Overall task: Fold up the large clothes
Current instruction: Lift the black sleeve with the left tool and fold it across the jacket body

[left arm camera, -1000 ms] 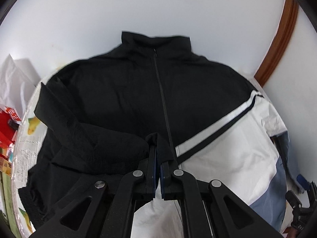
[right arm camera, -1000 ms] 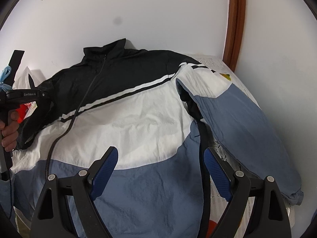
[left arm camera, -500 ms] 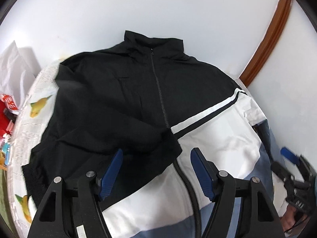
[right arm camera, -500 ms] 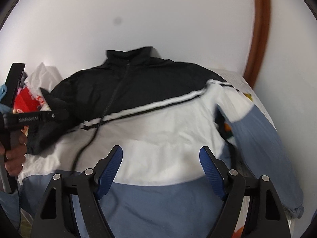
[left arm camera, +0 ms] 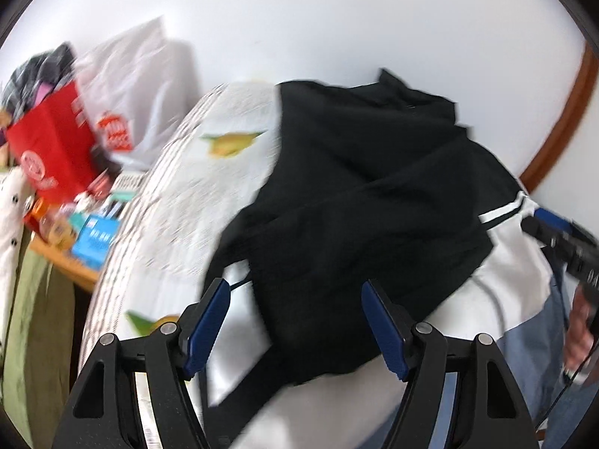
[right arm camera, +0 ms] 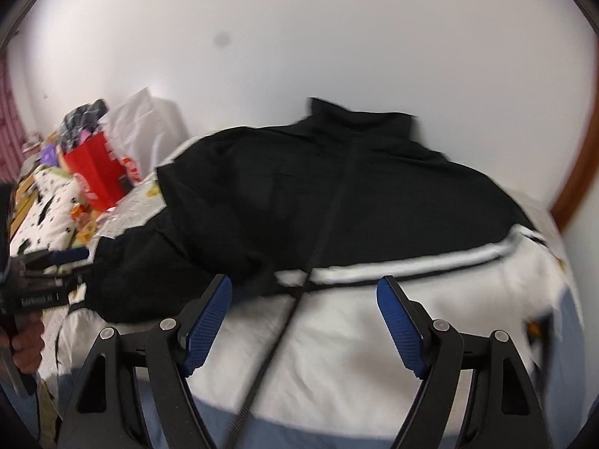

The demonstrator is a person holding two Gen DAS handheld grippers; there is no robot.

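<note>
A large zip jacket (left arm camera: 359, 187), black on top, white in the middle and blue-grey at the hem, lies flat on a printed bed cover (left arm camera: 179, 202). It also fills the right wrist view (right arm camera: 374, 202). Its black left sleeve (left arm camera: 329, 262) lies folded across the front. My left gripper (left arm camera: 295, 321) is open and empty just above that sleeve. My right gripper (right arm camera: 303, 321) is open and empty over the white band by the zip (right arm camera: 322, 239). The right gripper also shows at the left wrist view's right edge (left arm camera: 561, 239).
A red bag (left arm camera: 52, 149), a white plastic bag (left arm camera: 138, 93) and small boxes (left arm camera: 93, 243) crowd a side table left of the bed. A white wall lies behind. A brown door frame (left arm camera: 554, 142) stands at the right.
My left gripper opened, let go of the black sleeve on the jacket front, and swung left. My right gripper stayed open and moved left over the zip.
</note>
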